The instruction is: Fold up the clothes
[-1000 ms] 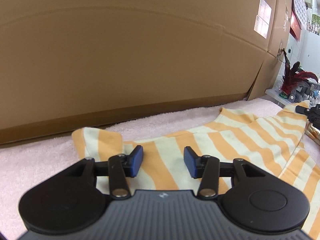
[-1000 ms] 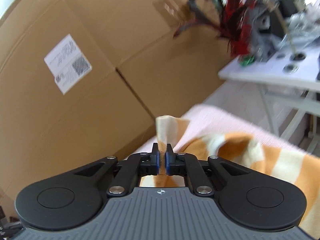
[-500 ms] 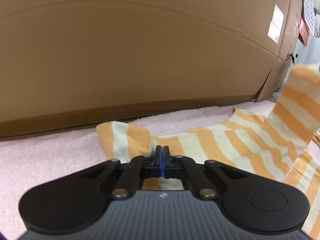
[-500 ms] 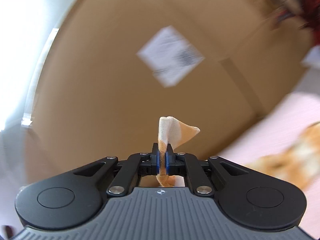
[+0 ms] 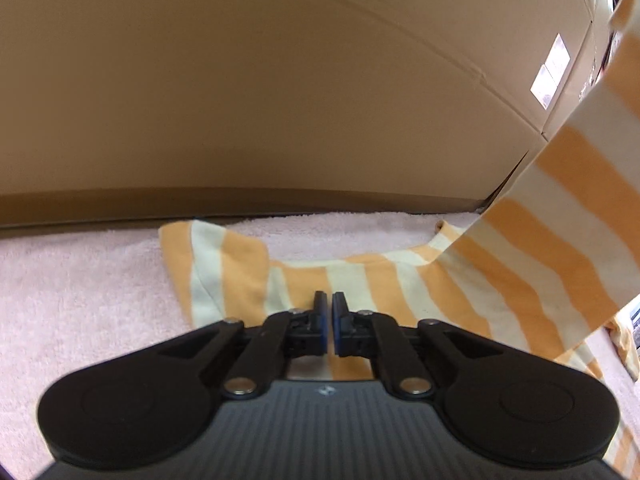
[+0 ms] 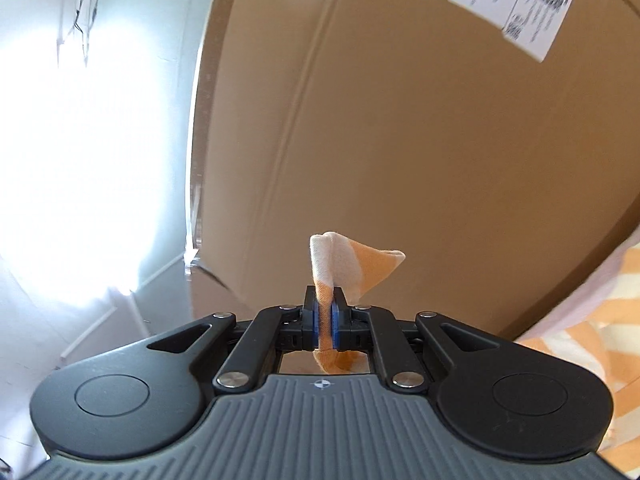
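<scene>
An orange-and-cream striped shirt [image 5: 360, 280] lies on a pink towel [image 5: 80, 280], one sleeve spread at the left. My left gripper [image 5: 328, 300] rests low on the shirt's middle. Its jaws are just opening from shut, with a thin slit between the blue pads, and I see no cloth in that slit. The shirt's right side [image 5: 560, 208] is pulled up in a taut band toward the upper right. My right gripper [image 6: 325, 300] is shut on a corner of the shirt [image 6: 352, 264] and held high, tilted upward. The rest of the shirt [image 6: 592, 320] hangs at its lower right.
A big cardboard box [image 5: 280, 80] walls off the far edge of the towel. In the right wrist view the same cardboard box [image 6: 400, 140] carries a white label [image 6: 516, 8]. A bright window [image 6: 92, 140] glares to its left.
The left gripper closed onto the shirt and now shows a thin slit. The right gripper rose and swung left with the corner, lifting the shirt's right side off the towel.
</scene>
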Demonstrator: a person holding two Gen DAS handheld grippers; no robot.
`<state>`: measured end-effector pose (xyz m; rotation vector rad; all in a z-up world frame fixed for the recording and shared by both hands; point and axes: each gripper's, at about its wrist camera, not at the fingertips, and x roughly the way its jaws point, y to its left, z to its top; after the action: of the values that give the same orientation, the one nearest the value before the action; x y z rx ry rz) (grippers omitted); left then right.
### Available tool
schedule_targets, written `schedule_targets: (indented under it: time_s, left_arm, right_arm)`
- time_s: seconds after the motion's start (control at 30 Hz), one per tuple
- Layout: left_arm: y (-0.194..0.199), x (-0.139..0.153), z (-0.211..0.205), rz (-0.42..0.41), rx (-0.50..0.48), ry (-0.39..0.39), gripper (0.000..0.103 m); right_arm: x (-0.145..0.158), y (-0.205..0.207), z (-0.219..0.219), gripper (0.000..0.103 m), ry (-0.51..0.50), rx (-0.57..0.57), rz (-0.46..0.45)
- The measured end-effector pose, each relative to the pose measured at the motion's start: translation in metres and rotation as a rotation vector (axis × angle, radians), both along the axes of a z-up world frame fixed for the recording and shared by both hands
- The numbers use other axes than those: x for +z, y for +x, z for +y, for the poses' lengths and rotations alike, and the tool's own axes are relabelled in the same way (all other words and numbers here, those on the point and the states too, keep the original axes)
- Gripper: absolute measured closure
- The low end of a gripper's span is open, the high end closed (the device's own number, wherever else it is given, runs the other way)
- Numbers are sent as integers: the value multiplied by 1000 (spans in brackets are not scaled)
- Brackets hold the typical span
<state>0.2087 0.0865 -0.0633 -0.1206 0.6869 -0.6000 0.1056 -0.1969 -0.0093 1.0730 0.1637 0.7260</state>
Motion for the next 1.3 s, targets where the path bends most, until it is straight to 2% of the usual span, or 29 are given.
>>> schedule_targets:
  time_s: [0.37, 1.3]
  left_arm:
    - [-4, 4, 1, -22, -6, 24, 98]
    - [-9, 10, 10, -18, -32, 13, 98]
  right_arm:
    - [19, -20, 25, 96, 143, 152, -68]
    - [29, -39, 46, 95, 144, 228, -111]
